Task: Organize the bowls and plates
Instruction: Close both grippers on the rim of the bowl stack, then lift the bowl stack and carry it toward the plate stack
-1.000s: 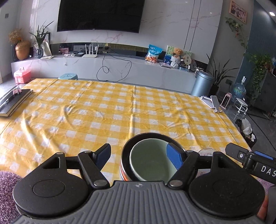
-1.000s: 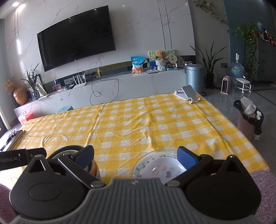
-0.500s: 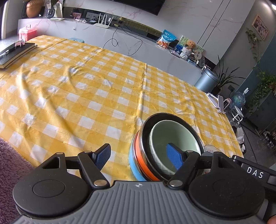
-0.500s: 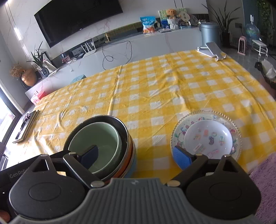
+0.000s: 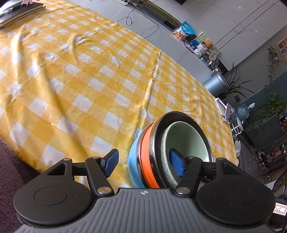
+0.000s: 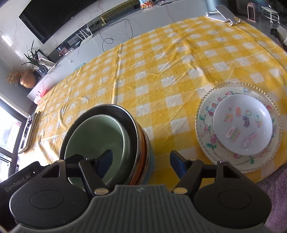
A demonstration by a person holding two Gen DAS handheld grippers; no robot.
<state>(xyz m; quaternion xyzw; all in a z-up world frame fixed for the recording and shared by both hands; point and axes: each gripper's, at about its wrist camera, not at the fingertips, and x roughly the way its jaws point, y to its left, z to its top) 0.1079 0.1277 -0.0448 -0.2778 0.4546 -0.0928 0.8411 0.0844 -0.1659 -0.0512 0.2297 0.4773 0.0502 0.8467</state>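
A stack of nested bowls (image 5: 161, 152) stands near the table's front edge: a pale green bowl (image 5: 186, 138) inside a steel bowl, over an orange and a light blue one. The stack also shows in the right wrist view (image 6: 107, 136). My left gripper (image 5: 143, 162) is open and straddles the stack's left rim, one finger inside the green bowl. My right gripper (image 6: 141, 163) is open and straddles the right rim the same way. A small white plate with stickers (image 6: 244, 123) lies on a floral glass plate (image 6: 206, 132) to the right.
The table has a yellow checked cloth (image 5: 89, 80). Dark books (image 5: 18, 12) lie at its far left corner and a white phone stand (image 6: 222, 12) at its far right. A purple rug (image 5: 10, 172) lies below the front edge.
Both grippers have dropped and moved in on the bowl stack. Each now has one finger inside the green bowl and one outside the stack. The jaws stay open.
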